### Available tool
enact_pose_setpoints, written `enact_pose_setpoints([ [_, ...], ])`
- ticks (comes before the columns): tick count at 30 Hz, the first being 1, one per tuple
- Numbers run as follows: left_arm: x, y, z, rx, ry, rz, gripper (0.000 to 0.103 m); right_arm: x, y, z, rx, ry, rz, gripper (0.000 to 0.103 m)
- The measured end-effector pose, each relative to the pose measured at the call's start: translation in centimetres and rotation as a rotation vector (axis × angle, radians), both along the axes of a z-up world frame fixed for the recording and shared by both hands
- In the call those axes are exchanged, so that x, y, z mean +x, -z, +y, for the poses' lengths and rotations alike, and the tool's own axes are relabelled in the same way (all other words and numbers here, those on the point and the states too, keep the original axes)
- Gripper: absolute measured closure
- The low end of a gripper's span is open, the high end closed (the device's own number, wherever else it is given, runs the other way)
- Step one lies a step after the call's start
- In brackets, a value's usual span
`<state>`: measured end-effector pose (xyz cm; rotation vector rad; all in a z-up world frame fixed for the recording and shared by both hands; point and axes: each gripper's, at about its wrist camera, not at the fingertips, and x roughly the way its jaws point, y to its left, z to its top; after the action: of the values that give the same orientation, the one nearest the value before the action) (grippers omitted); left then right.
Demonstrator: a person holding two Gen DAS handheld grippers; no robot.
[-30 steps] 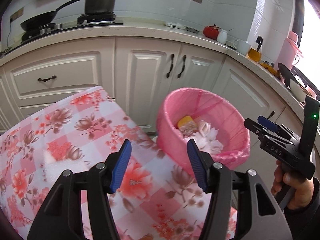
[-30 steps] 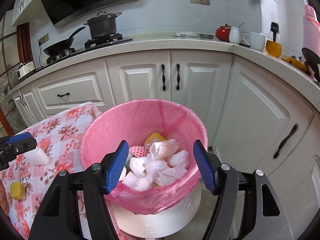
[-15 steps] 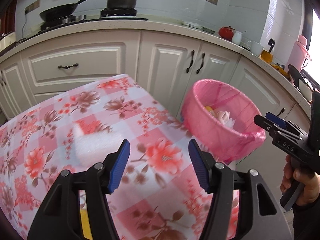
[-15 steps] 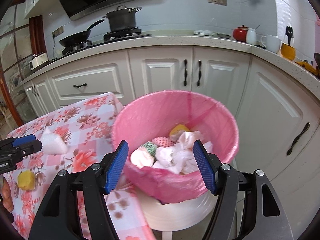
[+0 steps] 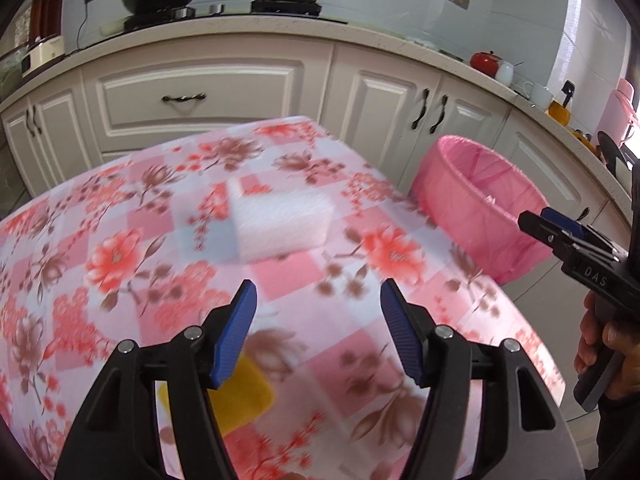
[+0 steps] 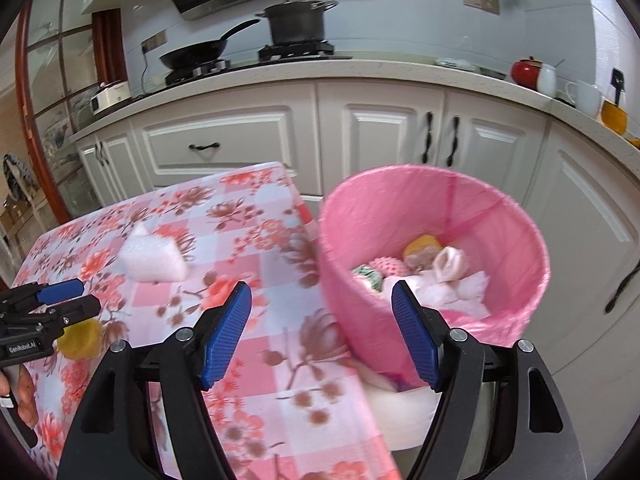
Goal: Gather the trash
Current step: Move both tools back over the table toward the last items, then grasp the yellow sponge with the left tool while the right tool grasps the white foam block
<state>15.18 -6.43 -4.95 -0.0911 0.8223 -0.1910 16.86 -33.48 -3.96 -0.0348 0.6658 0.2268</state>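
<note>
Two open grippers over a flowered table, bin at the corner

Two pieces of trash lie on the pink floral tablecloth [image 5: 120, 208]: a white foam block [image 5: 280, 224] in the middle of the left wrist frame, and a yellow sponge-like piece [image 5: 240, 396] low in that frame, partly hidden behind the left gripper's [image 5: 316, 300] left finger. The left gripper has its blue-padded jaws apart and opening, with nothing between them (only tablecloth shows in the gap). The foam block sits above the jaws in the frame, apart from the pads.

At the right edge of that view a hand [image 5: 608, 352] holds the right gripper by its handle.

In the right wrist frame the right gripper [image 6: 322, 300] also has its jaws wide and opening, holding nothing. Its gap frames the table's edge and the wall of the pink-lined trash bin [image 6: 360, 240], which stands just beside the table's corner at centre right. Inside the bin lie crumpled white tissues [image 6: 448, 280], a yellow piece and a pink netted scrap. The foam block [image 6: 154, 258] shows at left centre, the yellow piece [image 6: 80, 340] lower left, just beside the left gripper's tips [image 6: 60, 296].

White kitchen cabinets [image 6: 220, 148] fill the background.
</note>
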Motion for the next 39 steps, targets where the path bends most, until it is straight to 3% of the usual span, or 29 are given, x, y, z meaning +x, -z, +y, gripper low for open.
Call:
enact_pose_setpoints([
  [18,-2.6,3.8,5.0,0.046,-0.087,0.074,0.034,0.0,1.2,6.5,-0.033,-0.119,0.039,0.028],
  [20,-2.5,4.1,5.1,0.077,-0.09,0.085,0.036,0.2,1.3,7.3,-0.035,-0.133,0.044,0.027],
  [22,-2.4,4.3,5.5,0.095,-0.101,0.09,0.049,0.4,1.4,8.2,-0.039,-0.149,0.048,0.026],
  [25,-2.4,4.0,6.4,0.07,-0.111,0.085,0.054,0.9,1.5,9.5,-0.045,-0.166,0.052,0.026],
  [29,-2.1,3.6,7.2,0.061,-0.122,0.079,0.056,1.6,1.6,11.3,-0.052,-0.194,0.056,0.026],
  [33,-1.7,2.8,7.6,0.053,-0.13,0.064,0.057,2.5,1.7,13.4,-0.044,-0.204,0.069,0.019],
  [39,-1.2,1.8,8.7,0.042,-0.148,0.04,0.057,3.7,1.9,16.8,-0.043,-0.192,0.081,0.019],
])
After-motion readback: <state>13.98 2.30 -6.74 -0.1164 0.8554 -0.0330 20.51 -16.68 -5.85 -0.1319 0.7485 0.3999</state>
